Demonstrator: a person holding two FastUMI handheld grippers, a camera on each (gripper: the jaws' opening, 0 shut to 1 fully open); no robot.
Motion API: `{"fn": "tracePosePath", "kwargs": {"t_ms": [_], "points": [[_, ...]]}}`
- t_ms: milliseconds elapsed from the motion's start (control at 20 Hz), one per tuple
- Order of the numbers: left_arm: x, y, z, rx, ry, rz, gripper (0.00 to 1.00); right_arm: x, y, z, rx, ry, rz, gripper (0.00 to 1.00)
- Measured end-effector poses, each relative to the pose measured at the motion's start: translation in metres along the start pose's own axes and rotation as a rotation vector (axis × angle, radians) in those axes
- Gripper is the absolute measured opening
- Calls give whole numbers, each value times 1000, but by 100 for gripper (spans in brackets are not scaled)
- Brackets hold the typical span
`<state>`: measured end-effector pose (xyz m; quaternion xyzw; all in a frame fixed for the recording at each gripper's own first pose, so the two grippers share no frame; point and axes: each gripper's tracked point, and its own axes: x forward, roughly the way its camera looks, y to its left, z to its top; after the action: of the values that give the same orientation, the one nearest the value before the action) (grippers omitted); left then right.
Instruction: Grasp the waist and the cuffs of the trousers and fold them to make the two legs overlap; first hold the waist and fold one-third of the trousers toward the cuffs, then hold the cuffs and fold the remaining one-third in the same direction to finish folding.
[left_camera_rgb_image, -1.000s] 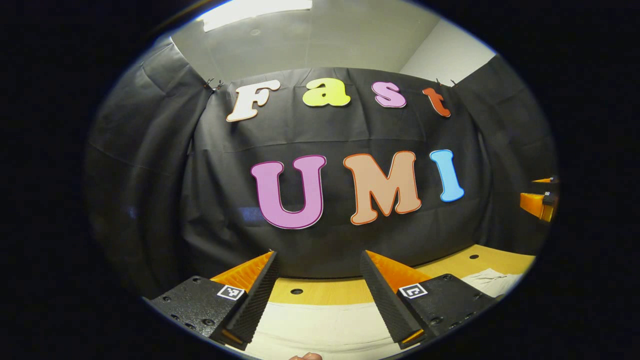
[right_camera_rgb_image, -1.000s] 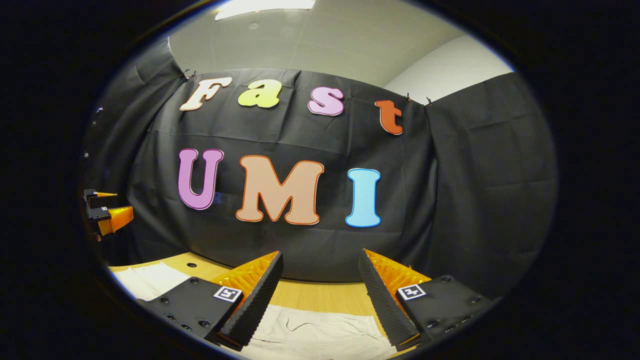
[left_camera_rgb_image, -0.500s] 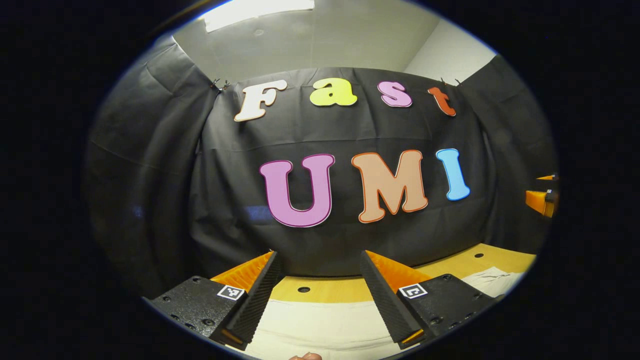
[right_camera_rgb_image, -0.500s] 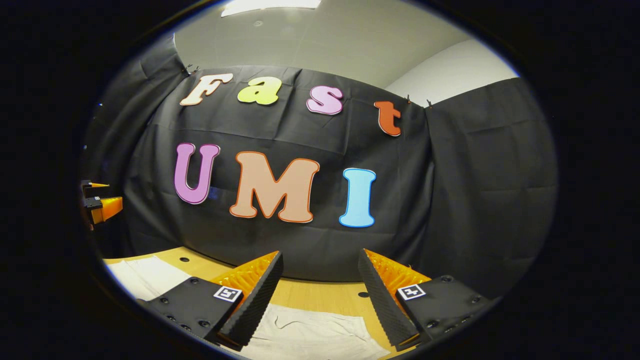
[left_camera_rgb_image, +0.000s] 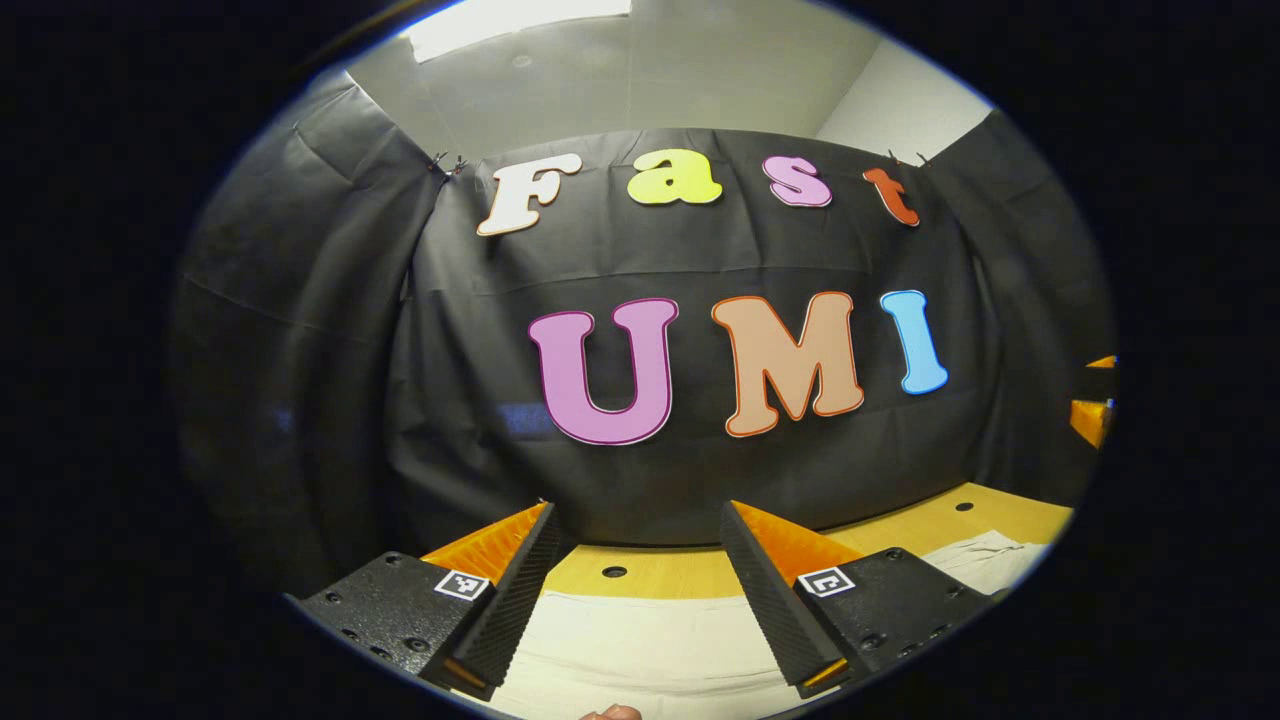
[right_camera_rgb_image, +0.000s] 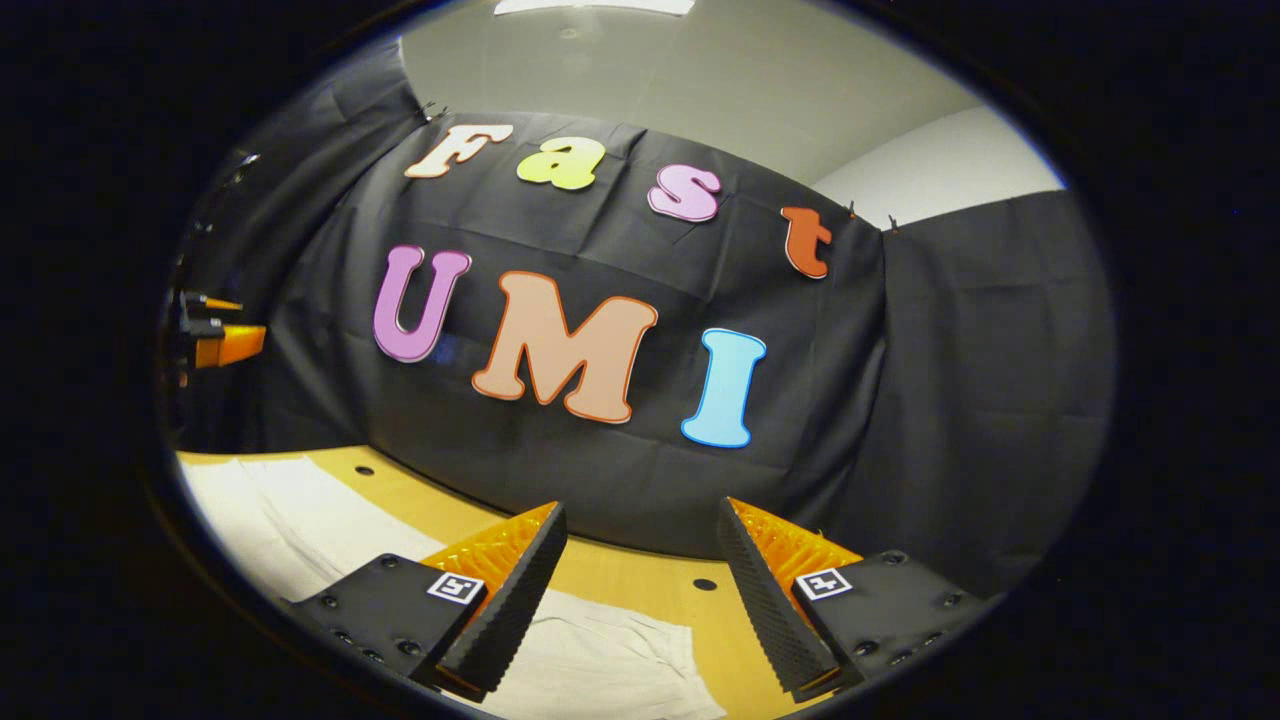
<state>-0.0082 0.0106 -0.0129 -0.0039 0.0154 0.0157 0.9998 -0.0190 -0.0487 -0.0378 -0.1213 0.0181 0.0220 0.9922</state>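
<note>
Pale cream trousers lie flat on a wooden table, spread below and between my left gripper's fingers. My left gripper hangs open above the cloth, nothing held. In the right gripper view the trousers stretch from under the fingers off to the left. My right gripper is open too, above the cloth's end, holding nothing. The other gripper shows small at the left edge of the right gripper view and at the right edge of the left gripper view.
The wooden table has small round holes in its top and ends at the black cloth wall close behind. A fingertip shows at the bottom of the left gripper view.
The right gripper has tilted and rolled, so more of the table and trousers shows at its left. The left gripper has drifted slightly left. Both stay open.
</note>
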Motion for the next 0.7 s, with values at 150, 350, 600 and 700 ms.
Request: {"fn": "tracePosePath", "kwargs": {"t_ms": [150, 350, 600, 700], "points": [[2, -1, 0, 7, -2, 0, 96, -11, -6, -22, -135, 38, 21, 98], [2, -4, -5, -5, 9, 4, 99, -25, -8, -55, -308, 80, 64, 97], [2, -11, -11, -2, 22, -7, 95, -41, 6, -113, -469, 158, 161, 97], [3, -11, -12, 10, 23, -8, 96, -48, 12, -140, -539, 200, 208, 97]]}}
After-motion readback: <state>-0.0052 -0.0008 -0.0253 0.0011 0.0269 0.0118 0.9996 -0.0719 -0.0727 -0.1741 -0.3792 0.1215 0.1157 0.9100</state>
